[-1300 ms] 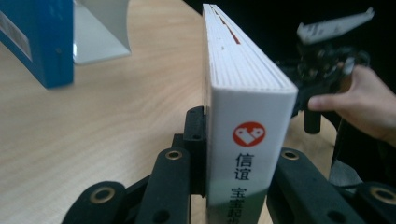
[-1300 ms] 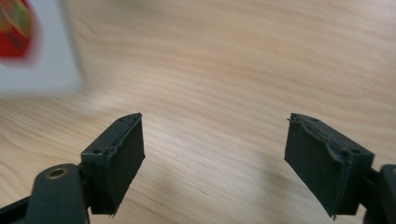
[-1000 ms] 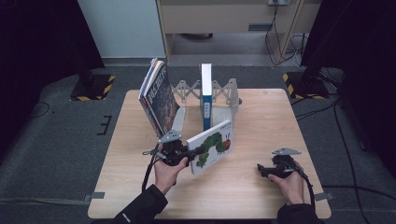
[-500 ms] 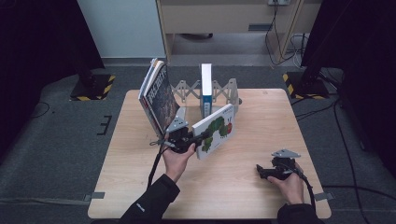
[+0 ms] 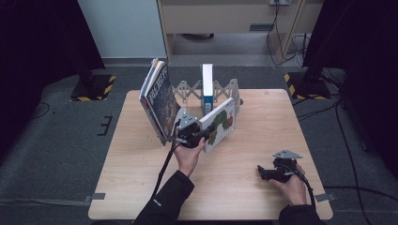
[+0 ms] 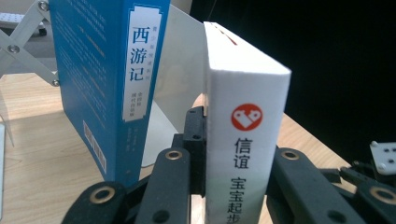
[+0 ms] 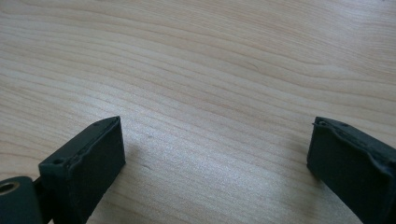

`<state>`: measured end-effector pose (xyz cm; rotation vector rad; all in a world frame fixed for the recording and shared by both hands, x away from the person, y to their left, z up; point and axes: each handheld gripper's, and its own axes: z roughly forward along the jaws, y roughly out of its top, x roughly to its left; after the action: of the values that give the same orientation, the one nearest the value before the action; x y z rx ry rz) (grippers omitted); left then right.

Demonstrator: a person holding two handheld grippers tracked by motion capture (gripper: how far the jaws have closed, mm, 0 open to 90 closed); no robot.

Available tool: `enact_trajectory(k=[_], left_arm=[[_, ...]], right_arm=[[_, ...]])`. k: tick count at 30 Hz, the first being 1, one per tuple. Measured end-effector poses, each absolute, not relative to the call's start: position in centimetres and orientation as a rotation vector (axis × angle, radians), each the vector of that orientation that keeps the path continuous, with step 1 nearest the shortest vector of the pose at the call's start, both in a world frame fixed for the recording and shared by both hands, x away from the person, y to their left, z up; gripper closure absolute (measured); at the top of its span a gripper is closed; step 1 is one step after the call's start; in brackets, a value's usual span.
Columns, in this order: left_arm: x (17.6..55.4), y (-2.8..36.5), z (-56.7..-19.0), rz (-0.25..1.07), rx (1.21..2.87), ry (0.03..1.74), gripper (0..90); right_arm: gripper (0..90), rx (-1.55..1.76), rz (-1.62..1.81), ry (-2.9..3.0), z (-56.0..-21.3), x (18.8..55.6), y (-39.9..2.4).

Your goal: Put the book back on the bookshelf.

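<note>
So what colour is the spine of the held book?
White spine with a red-orange logo, clearest in the left gripper view.

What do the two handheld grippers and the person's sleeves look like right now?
Both are black two-jaw tools. The left gripper trails a black cable along a dark sleeve with small pale lettering. The right gripper carries a grey three-cornered plate dotted with holes; its jaws have flat rectangular pads.

We see the pale wooden table [image 5: 141, 187] evenly lit from above while the room around it sinks into near-black — the high view is soft and slightly grainy. Close up, the white glossy book spine [image 6: 245, 140] stays sharp, the black jaws below it blur, and a mild sheen lies on the wood grain.
</note>
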<state>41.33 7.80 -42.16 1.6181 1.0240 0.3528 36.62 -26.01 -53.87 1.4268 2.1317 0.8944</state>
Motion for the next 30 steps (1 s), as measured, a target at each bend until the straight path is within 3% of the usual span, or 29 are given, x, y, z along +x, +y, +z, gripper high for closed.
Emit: enact_trajectory(k=[8,30], left_arm=[[42.5,6.6,-42.4,0.447,1.616,1.044,74.7],[44.3,3.7,-45.5,0.505,1.64,1.126,74.6]], right_arm=[[3.8,1.424,0.896,2.134,-53.9,36.6,-26.0],[3.2,1.428,0.894,2.134,-53.9,36.7,-26.0]])
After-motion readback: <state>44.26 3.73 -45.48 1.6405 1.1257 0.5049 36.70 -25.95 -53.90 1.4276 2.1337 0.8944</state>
